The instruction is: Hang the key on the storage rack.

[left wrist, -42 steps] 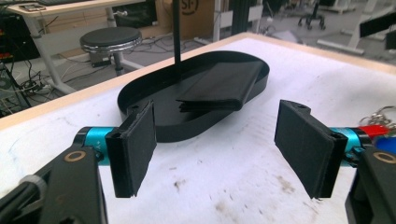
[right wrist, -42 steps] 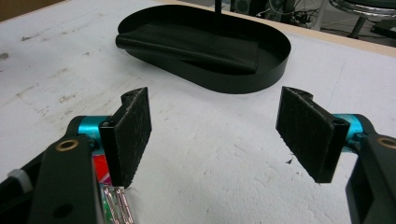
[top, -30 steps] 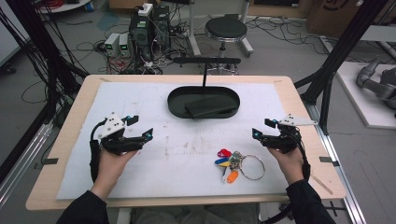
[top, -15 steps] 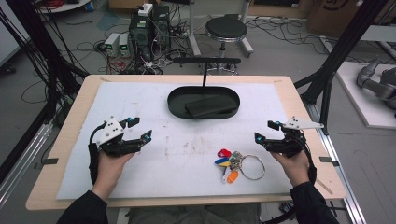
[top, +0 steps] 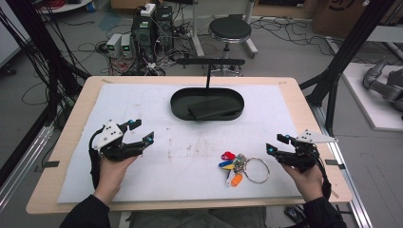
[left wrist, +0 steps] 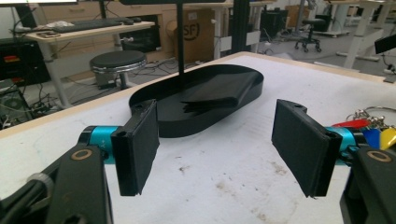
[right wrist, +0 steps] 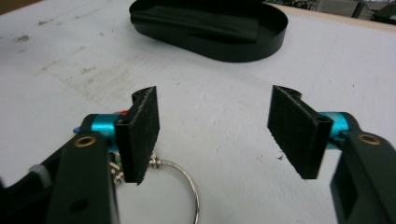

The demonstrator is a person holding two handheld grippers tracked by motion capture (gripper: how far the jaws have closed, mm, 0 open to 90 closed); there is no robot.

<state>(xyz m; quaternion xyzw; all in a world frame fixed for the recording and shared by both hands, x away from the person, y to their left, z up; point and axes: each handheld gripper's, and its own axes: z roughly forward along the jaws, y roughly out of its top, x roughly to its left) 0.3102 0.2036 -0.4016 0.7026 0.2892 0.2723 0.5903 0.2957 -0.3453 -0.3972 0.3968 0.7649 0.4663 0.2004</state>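
My left gripper rests on the white mat at the near left, jaws apart with nothing between them. My right gripper sits at the near right, its jaws also apart and empty; they have just been closing a little.

The bunch of keys lies flat on the mat just left of my right gripper, apart from its jaws. Its coloured tags, red, blue, yellow and orange, fan out toward the left, and the big metal ring lies on the right side, nearest my right gripper, so the bunch's long axis runs roughly left to right. In the right gripper view the ring shows just below and behind my left-hand pad.

Farther off, at the middle of the table, stands a black oval tray with a dark flat piece lying in it, and a thin black post rises behind it. Nothing lies between my right gripper and the keys.
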